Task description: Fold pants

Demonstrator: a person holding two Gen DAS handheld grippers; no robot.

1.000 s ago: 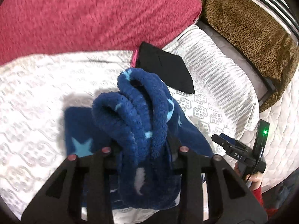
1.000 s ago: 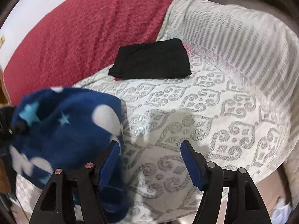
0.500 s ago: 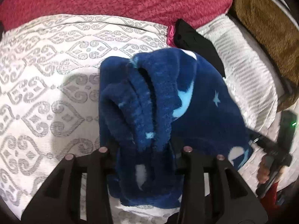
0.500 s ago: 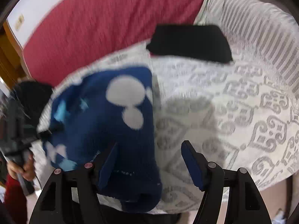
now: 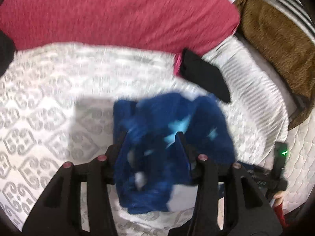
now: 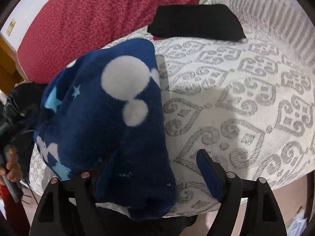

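The blue fleece pants [image 5: 177,118] with stars and white dots are bunched on the patterned bedspread [image 5: 39,108]. In the blurred left wrist view, my left gripper [image 5: 149,139] has a thick fold of them between its fingers. The jaws are opening, but the fabric still fills the gap against both pads. In the right wrist view the pants [image 6: 102,108] drape over the left finger of my right gripper [image 6: 155,155]. Its jaws are opening wide and pinch nothing, and the right pad [image 6: 208,173] is bare.
A folded black garment [image 6: 196,21] lies at the far side of the bedspread [image 6: 246,98], beside a red blanket [image 6: 98,13]. A brown leopard-print throw [image 5: 275,45] covers the right end of the bed. A hand [image 6: 11,169] holds the other gripper at the left edge.
The left gripper has swung sideways with the pants, and the bundle has sunk and flattened onto the bedspread. The right gripper's fingers have spread wider and dropped closer to the bed.
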